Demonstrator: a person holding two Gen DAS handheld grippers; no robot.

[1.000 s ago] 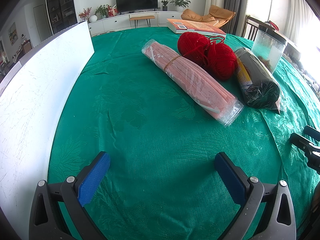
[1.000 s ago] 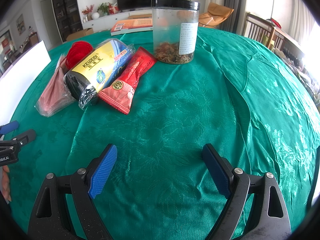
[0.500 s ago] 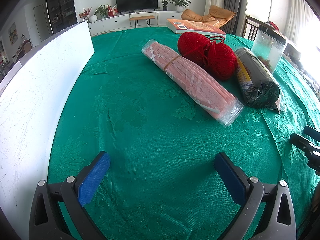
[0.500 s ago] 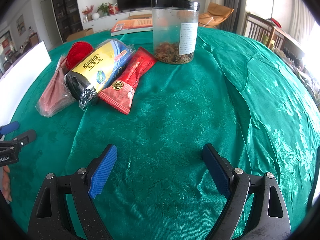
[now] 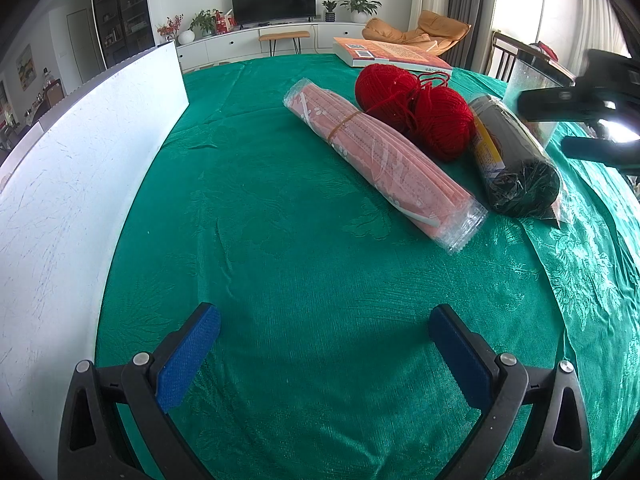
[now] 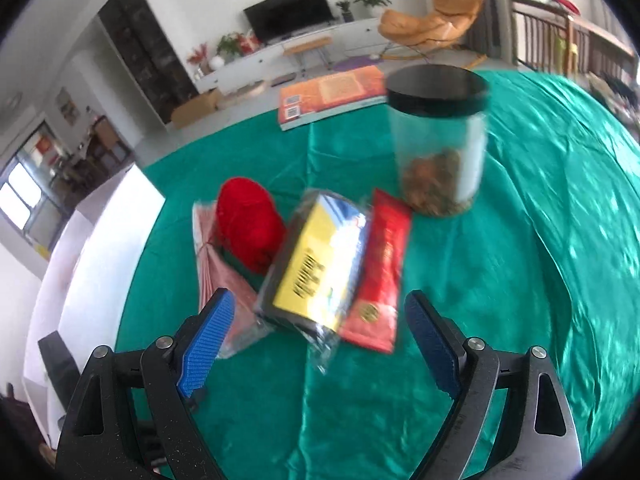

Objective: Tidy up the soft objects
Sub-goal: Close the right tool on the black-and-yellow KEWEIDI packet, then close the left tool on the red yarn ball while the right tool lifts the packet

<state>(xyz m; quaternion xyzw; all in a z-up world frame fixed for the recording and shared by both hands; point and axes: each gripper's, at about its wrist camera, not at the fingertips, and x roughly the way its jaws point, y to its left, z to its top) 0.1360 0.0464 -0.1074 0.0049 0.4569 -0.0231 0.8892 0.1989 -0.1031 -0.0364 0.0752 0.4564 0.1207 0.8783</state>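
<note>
On the green tablecloth lie a pink pack of masks (image 5: 380,160), two red yarn balls (image 5: 420,108) and a black roll of bags with a yellow label (image 5: 508,164), side by side. My left gripper (image 5: 324,344) is open and empty, low over the cloth well short of them. My right gripper (image 6: 320,340) is open and empty, raised above the black roll (image 6: 320,268); it also shows in the left wrist view (image 5: 580,120) at the right edge. The right view is blurred and shows the yarn (image 6: 248,224), the mask pack (image 6: 224,280) and a red sachet (image 6: 380,276).
A clear jar with a black lid (image 6: 440,140) stands behind the sachet. An orange book (image 5: 392,54) lies at the table's far edge. A white board (image 5: 72,176) stands along the left side. The green cloth (image 5: 280,240) is wrinkled.
My right gripper has lifted and moved forward and left, now over the black roll; its view is motion-blurred. My left gripper has not moved.
</note>
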